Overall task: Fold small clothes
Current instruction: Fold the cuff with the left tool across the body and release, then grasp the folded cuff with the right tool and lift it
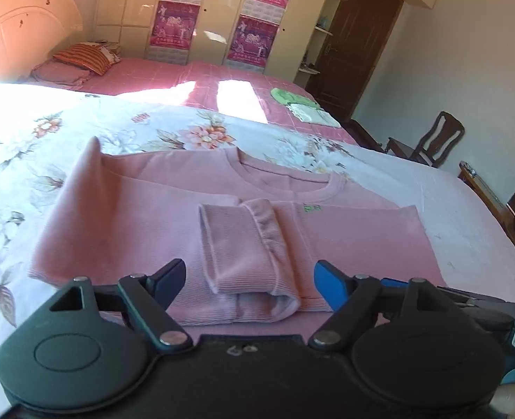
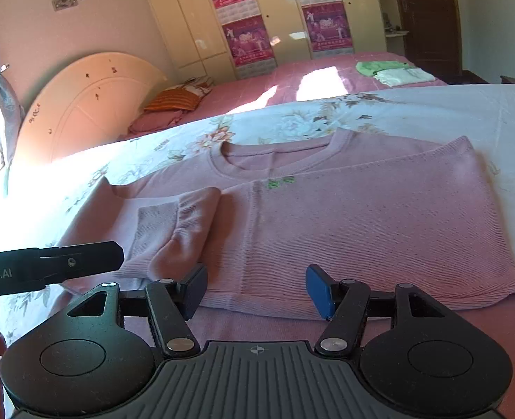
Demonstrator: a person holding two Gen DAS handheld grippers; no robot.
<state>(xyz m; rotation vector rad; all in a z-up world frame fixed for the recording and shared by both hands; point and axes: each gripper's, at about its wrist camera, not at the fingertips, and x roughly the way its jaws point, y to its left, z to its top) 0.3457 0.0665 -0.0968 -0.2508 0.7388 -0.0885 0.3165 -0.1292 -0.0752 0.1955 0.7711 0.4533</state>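
While both are held low over the near edge of the bed, the left gripper and the right gripper are seen spread wide, nothing grasped. The pink top is laid flat on the floral sheet just ahead of both, its folded-in sleeve directly before the left gripper. Folded clothes are seen far beyond.

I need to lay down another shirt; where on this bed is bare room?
Free: floral sheet right of and beyond the pink sweater; more floral sheet on its left. Crowded: far pink bed corner with the folded green and white clothes.
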